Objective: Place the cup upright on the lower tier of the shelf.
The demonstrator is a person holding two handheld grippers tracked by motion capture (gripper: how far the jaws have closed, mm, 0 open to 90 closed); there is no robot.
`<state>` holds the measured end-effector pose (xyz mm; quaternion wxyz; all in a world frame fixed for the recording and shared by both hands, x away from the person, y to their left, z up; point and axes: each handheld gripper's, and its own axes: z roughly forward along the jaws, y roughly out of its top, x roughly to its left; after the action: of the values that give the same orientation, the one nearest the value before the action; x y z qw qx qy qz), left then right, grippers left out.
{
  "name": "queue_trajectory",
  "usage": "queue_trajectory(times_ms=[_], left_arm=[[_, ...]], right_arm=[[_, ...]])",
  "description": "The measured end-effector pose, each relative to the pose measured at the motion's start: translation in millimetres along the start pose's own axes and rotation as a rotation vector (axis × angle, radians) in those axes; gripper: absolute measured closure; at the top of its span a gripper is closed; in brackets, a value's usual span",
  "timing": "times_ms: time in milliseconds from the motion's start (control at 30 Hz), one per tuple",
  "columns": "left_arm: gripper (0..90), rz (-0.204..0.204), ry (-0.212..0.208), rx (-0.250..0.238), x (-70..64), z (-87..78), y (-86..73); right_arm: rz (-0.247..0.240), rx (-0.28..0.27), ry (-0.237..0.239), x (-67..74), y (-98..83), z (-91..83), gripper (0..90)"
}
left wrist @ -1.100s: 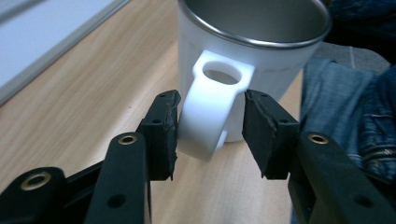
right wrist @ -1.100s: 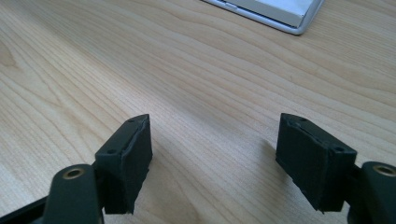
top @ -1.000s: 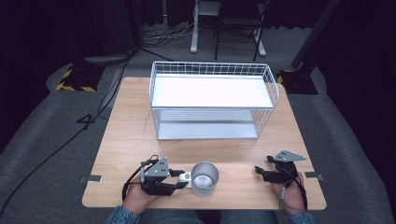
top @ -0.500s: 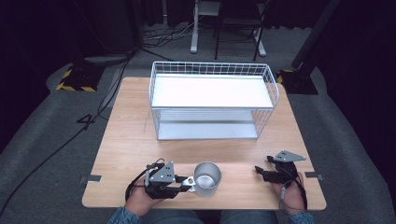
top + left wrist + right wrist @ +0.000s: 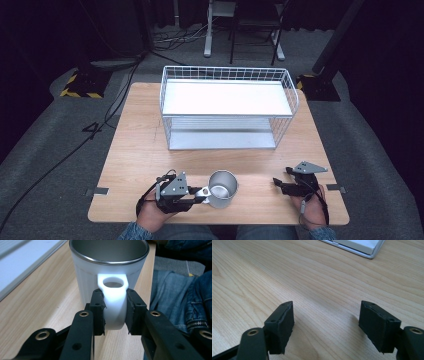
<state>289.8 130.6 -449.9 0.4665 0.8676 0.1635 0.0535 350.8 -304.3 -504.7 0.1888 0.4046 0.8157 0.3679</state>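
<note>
Left gripper view has the pads (image 5: 98, 312) pressed on both sides of the white handle (image 5: 113, 302) of a metal mug (image 5: 108, 267), so the left gripper (image 5: 200, 192) has just finished closing and now has the mug by its handle. From the high view, the mug (image 5: 222, 188) stands upright on the wooden table (image 5: 135, 145), near the front edge and a little left of centre, not lifted as far as I can tell. The right gripper (image 5: 325, 325) rests low over bare wood at the near right, jaws wide with nothing between them. Judging by this, the grasp is done; the carry remains, probably to the white wire rack (image 5: 227, 107) at the far side, whose shelves look bare.
</note>
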Motion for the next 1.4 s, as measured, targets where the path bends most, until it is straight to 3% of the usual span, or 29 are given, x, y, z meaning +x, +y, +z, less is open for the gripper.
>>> queue_trajectory(times_ms=[200, 567, 767, 1100, 1233, 1400], left_arm=[[71.8, -0.023, 0.013, -0.04, 3.1, -4.8, 5.4], [71.7, -0.044, 0.056, -0.057, 15.0, -6.4, 24.5], [71.7, -0.089, 0.091, -0.086, 28.1, -7.1, 34.4], [71.7, -0.085, 0.12, -0.113, 47.7, -3.7, 49.2], [71.8, -0.103, 0.13, -0.123, 57.9, -0.2, 51.9], [71.7, -0.119, 0.172, -0.112, 69.3, 6.2, 55.4]], right_arm=[[0.0, -0.001, 0.0, 0.0, 0.0, 0.0, 28.5], [0.002, 0.0, -0.002, 0.0, 0.0, -0.1, 28.8], [0.003, -0.001, -0.003, 0.2, -0.1, 0.0, 28.9], [0.006, -0.001, -0.006, 0.2, -0.1, -0.1, 29.3], [0.007, -0.001, -0.009, 0.1, -0.1, -0.1, 29.3], [0.007, -0.001, -0.01, 0.1, -0.1, -0.1, 29.3]])
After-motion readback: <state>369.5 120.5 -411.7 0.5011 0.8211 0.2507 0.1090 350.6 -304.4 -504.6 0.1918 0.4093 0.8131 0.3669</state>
